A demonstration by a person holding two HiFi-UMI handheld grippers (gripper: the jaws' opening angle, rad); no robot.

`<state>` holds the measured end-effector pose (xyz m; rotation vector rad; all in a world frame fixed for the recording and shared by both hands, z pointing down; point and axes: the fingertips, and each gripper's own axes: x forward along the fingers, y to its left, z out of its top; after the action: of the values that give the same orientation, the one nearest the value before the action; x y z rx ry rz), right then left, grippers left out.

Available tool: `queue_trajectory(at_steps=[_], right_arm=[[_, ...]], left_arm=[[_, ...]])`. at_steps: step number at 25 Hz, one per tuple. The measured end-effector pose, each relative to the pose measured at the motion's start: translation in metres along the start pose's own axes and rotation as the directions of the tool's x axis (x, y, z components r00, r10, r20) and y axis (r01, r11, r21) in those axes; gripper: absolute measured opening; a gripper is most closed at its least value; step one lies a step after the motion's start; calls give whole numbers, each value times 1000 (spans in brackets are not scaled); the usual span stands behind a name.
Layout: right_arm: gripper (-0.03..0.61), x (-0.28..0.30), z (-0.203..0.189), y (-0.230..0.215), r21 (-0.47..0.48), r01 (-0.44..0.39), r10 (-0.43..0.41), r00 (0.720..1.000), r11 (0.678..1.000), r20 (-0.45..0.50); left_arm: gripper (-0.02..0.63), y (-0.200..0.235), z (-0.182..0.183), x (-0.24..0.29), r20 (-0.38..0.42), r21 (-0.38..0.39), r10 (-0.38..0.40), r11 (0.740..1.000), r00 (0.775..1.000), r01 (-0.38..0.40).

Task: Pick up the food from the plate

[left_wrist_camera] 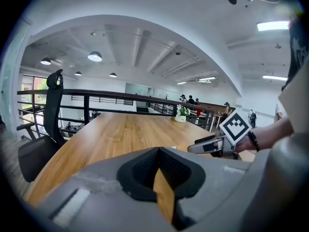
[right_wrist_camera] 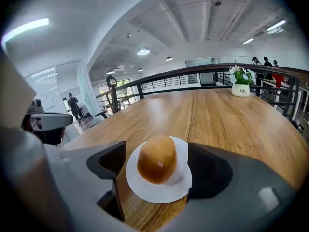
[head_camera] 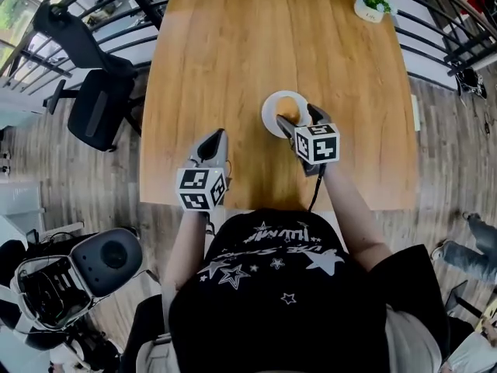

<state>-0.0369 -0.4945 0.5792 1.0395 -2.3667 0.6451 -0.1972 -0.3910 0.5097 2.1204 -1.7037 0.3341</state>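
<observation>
**A:** Golden-brown, that bun (right_wrist_camera: 157, 164), sitting at the middle of a white plate (right_wrist_camera: 145, 190). Where is it on the table (head_camera: 233, 45)?

**B:** Closer to the person's edge than to the far one, a little right of the midline and well away from every corner.

**A:** And the right gripper (head_camera: 297, 116)?

**B:** It is tilted down at the plate from the near edge, forearm stretched out. Its fingers are spread wide, one on each side of the bun, and neither pad presses on it.

**A:** So the step is the grasp. How should it go?

**B:** I'd say sink a little and ease forward until the pads flank the bun's widest part. Keep the tips clear of the plate's rim. Bread is probably soft, so close gently, only enough to hold it. Then lift straight up, so the plate isn't dragged along.

**A:** The left gripper (head_camera: 216, 140)?

**B:** Idle, I think. It hangs over the near left part of the table and points slightly downward toward the far edge. Its fingers are pressed together with nothing between them.
</observation>
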Motion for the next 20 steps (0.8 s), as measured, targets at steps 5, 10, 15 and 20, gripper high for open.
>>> queue_trajectory(at_steps=[5, 10, 15, 20], right_arm=[[396, 14, -11, -2, -7, -16, 16, 998, 1000, -58], [396, 28, -17, -3, -4, -21, 21, 996, 1000, -83], [396, 35, -16, -2, -16, -28, 27, 994, 999, -104], [356, 41, -18, 2, -27, -14, 11, 991, 1000, -133]], left_arm=[[2, -2, -2, 6, -24, -31, 19, 999, 1000, -19], [2, 3, -6, 13, -35, -68, 25, 997, 999, -27], [2, 8, -2, 16, -52, -77, 37, 996, 998, -41], [2, 16, -1, 12, -55, -81, 40, 996, 998, -45]])
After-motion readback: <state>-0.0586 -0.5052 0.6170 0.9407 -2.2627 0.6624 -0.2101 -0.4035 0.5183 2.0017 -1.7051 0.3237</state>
